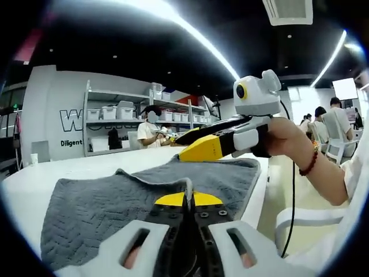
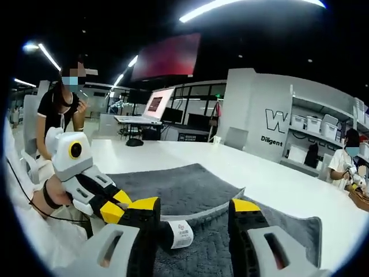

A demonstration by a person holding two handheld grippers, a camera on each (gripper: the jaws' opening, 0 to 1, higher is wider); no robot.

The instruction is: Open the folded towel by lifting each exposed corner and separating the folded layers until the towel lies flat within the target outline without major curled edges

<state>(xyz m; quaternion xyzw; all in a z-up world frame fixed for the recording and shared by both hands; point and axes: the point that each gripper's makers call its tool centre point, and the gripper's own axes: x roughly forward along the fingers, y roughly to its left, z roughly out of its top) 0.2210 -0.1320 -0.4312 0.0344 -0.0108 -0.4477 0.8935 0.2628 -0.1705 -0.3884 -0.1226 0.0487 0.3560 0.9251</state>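
A grey quilted towel (image 1: 104, 202) lies on the white table (image 1: 86, 167), part of it still folded over. My left gripper (image 1: 187, 199) is low at its near edge, jaws shut on a thin raised fold of the towel. The right gripper (image 1: 180, 147) reaches in from the right above the towel's far corner, held in a hand. In the right gripper view the towel (image 2: 184, 187) shows a doubled layer with a curled edge. My right gripper (image 2: 193, 210) stands open over it, a white care label (image 2: 180, 234) between its jaws. The left gripper (image 2: 124, 206) sits just left of it.
The table's right edge (image 1: 262, 190) drops off near the towel. Shelves with white bins (image 1: 121, 112) and a person (image 1: 151, 130) are at the back, with seated people (image 1: 334, 124) to the right. A standing person (image 2: 60, 109) and a laptop (image 2: 150, 107) are beyond the table.
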